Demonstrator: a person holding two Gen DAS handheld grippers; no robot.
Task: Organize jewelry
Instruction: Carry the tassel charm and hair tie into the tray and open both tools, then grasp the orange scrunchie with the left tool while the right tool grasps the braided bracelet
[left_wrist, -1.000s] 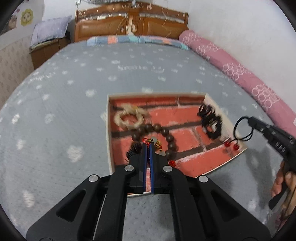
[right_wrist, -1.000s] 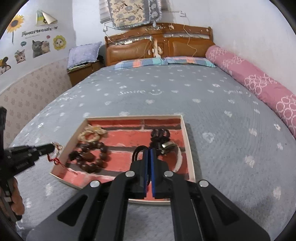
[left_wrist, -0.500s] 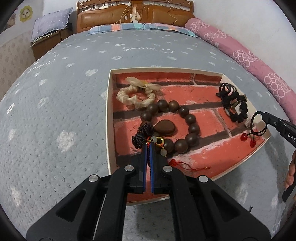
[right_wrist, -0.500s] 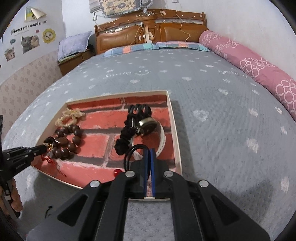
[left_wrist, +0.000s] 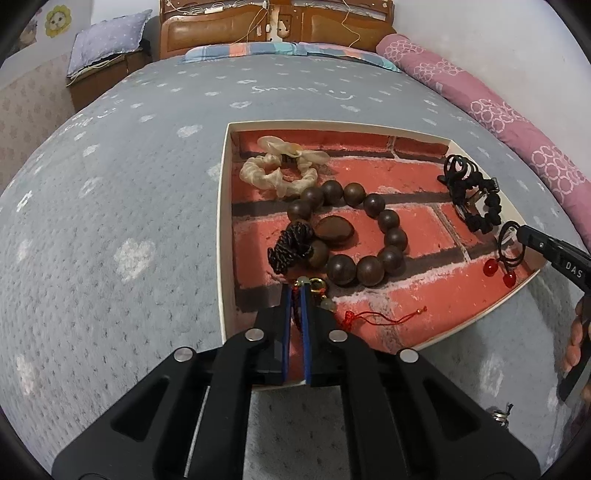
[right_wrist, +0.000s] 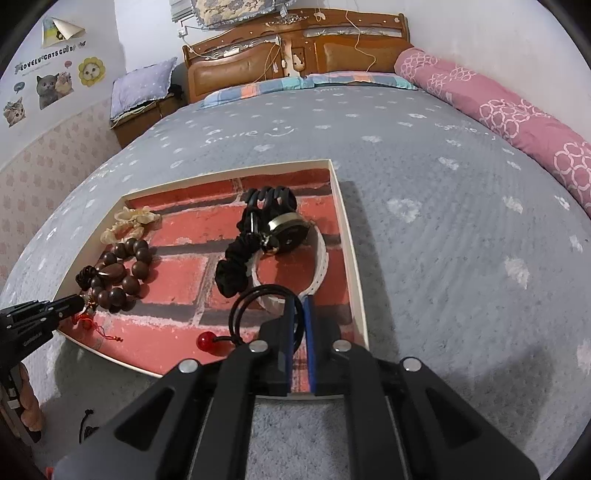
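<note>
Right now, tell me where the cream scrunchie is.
The cream scrunchie lies in the far left corner of the brick-patterned tray in both views, touching the wooden bead bracelet on its near side.

Red-corded charm (left_wrist: 317, 291), cherry hair tie (right_wrist: 255, 314), in tray (left_wrist: 226, 221)

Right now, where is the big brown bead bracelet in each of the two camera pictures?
Left wrist view: the bead bracelet lies mid-picture, in the middle of the tray.
Right wrist view: it sits at the left, near the tray's left edge.
Shared landmark: the cream scrunchie just beyond it.
</note>
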